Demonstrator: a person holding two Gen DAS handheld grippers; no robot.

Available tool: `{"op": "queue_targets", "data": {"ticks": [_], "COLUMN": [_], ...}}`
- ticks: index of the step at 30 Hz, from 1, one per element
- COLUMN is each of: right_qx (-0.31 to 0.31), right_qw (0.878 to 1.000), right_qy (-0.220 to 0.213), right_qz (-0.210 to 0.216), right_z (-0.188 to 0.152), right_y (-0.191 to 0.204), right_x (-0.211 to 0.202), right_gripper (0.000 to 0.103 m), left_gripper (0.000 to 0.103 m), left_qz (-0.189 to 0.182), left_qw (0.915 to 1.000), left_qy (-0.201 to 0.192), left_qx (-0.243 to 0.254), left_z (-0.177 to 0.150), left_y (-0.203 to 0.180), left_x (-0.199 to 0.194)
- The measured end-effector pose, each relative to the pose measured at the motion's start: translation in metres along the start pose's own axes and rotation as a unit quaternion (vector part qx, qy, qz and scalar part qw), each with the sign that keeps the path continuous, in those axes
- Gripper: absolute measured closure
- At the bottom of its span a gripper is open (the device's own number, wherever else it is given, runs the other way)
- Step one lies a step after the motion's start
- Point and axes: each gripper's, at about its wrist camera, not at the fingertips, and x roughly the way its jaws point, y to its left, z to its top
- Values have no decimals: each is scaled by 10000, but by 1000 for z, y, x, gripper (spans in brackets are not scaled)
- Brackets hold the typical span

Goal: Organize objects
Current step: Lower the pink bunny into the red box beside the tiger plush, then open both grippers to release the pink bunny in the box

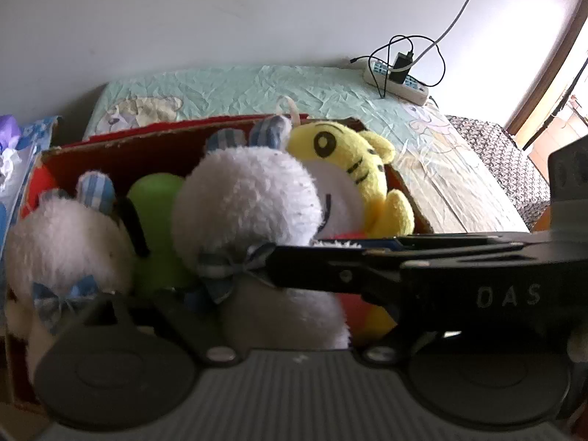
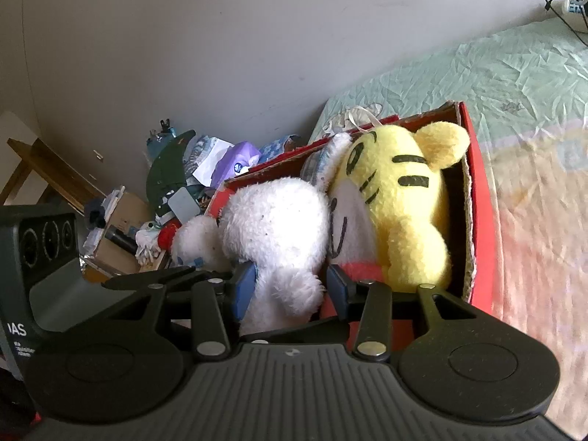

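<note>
A red cardboard box (image 1: pixel 121 143) (image 2: pixel 477 198) on the bed holds several plush toys: a yellow tiger (image 1: pixel 352 161) (image 2: pixel 408 198), a white bear with blue checked ears and bow (image 1: pixel 250 205) (image 2: pixel 279 228), a second white bear (image 1: pixel 70 242) and a green toy (image 1: pixel 158 220). My right gripper (image 2: pixel 290 290) sits around the first white bear's body, blue pads on both sides, jaws still apart. My left gripper's own fingers are hidden low in the left wrist view; the black right gripper (image 1: pixel 404 268) crosses that view from the right onto the bear.
The bed has a pale green crinkled cover (image 1: pixel 294 88) (image 2: pixel 496 73). A power strip with charger and cables (image 1: pixel 397 73) lies at the bed's far corner. A pile of clutter and a cardboard box (image 2: pixel 165 198) lies on the floor left of the bed, by the grey wall.
</note>
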Motion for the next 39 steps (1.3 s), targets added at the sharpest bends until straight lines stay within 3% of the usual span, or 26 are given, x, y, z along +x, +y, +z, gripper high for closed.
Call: {"op": "queue_targets", "data": {"ticks": [15, 26, 29, 39], "right_qx": [-5, -142, -88, -84], "right_qw": [9998, 9981, 9964, 9940], "right_qy": [-177, -374, -417, -562], "right_qz": [-95, -459, -737, -930], "right_z": [-2, -8, -10, -19], "right_y": [0, 6, 6, 8], "right_x": [-7, -17, -19, -23], "right_gripper": [63, 67, 63, 63], "left_gripper": [6, 2, 2, 2], "left_qz": [230, 371, 418, 657], "left_qw": [9997, 9992, 9991, 9977], "left_qy": [25, 88, 96, 75], "left_qx": [34, 94, 49, 164], "left_z": [-2, -5, -5, -11], "left_y": [-5, -9, -9, -17], "left_x": [1, 2, 2, 3]}}
